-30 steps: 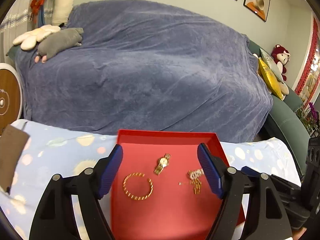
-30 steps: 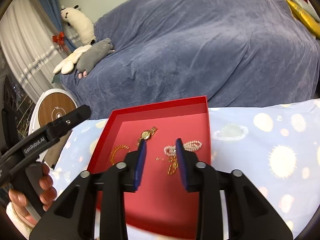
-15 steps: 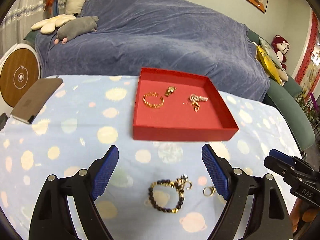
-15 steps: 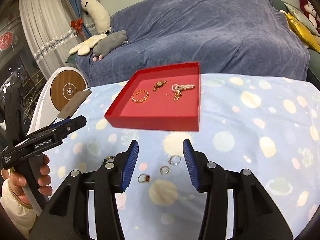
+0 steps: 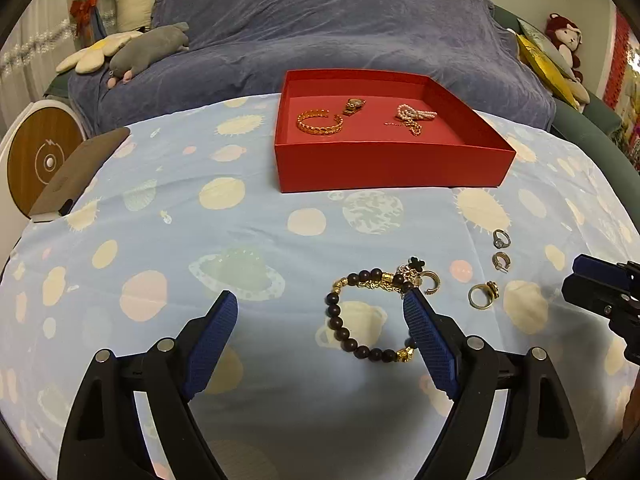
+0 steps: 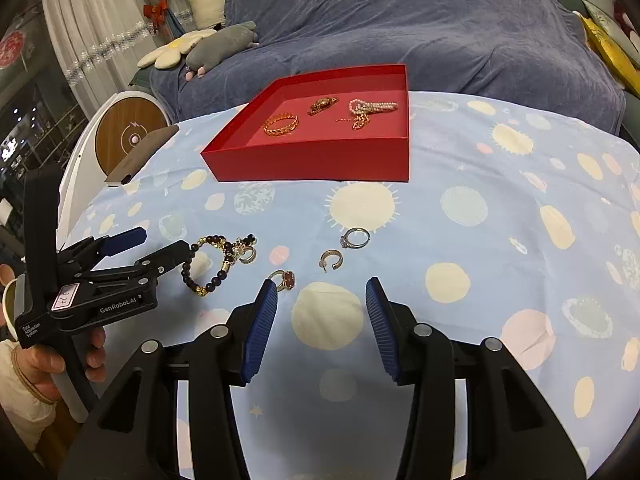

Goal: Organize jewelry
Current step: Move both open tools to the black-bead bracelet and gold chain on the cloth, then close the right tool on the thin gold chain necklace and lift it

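Observation:
A red tray [image 5: 392, 164] [image 6: 312, 164] at the far side of the table holds a gold bangle [image 5: 319, 122], a watch [image 5: 354, 106] and a pearl bracelet [image 5: 414, 113]. Loose on the cloth lie a dark bead bracelet [image 5: 340, 320] [image 6: 200, 276], a silver ring [image 6: 355, 237], a hoop earring [image 6: 331, 260] and a gold ring with a red clover [image 6: 285, 279]. My left gripper [image 5: 320, 300] is open low over the bead bracelet, which lies by its right finger. My right gripper [image 6: 321, 286] is open, its left pad beside the clover ring.
A light blue planet-print cloth [image 5: 200, 240] covers the table. A brown flat case [image 5: 76, 172] lies at its left edge beside a round wood-faced device [image 5: 40, 160]. Behind the table stands a sofa under a blue blanket [image 5: 320, 32] with plush toys.
Both grippers have drawn back from over the red tray to the near side of the table and sunk lower. The loose jewelry has come into view. The right jaws have widened.

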`<state>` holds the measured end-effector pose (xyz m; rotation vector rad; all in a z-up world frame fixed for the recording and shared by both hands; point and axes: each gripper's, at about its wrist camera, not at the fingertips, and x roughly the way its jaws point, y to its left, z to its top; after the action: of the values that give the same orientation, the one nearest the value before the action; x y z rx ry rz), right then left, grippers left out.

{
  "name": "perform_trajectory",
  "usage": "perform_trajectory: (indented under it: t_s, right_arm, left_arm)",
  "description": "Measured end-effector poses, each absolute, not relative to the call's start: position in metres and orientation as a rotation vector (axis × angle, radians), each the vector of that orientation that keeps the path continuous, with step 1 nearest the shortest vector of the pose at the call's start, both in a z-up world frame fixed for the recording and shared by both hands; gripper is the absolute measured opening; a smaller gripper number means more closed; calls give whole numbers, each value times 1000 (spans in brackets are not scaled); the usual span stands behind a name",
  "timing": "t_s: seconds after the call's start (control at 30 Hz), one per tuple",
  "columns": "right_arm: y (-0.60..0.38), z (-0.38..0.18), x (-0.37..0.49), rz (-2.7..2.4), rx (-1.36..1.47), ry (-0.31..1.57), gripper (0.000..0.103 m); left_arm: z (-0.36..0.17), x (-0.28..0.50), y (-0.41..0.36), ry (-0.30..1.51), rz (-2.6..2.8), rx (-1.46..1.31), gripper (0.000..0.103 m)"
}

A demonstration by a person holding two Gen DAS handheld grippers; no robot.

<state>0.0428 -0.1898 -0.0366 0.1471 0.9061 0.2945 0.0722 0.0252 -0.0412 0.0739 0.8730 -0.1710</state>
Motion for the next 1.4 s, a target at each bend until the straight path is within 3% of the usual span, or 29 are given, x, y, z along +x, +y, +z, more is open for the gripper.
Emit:
perform_trajectory:
  t_s: [0.23, 0.4, 0.67, 0.9, 1.17, 1.4]
  right_arm:
    - [-183, -36, 43, 305, 131, 907, 45]
    - [-179, -35, 44, 313, 129, 907, 45]
    - [-172, -39, 45, 325, 125, 919, 45]
    - [-159, -37, 53, 364, 126, 925, 44]
    - [-123, -39, 78, 420, 115, 919, 32]
    - [-101, -54, 82, 448, 92, 964, 29]
  left_arm:
    - [-54, 72, 21, 884, -189, 109, 79]
    - [-68, 78, 19, 913, -193, 109, 61]
    - [-67, 78, 15, 902, -206, 113, 52]
    - [-66, 74, 12, 904, -211, 116, 52]
    - [-68, 61, 21, 904, -231, 127, 45]
    - [-66, 40, 42, 916, -254, 114, 44]
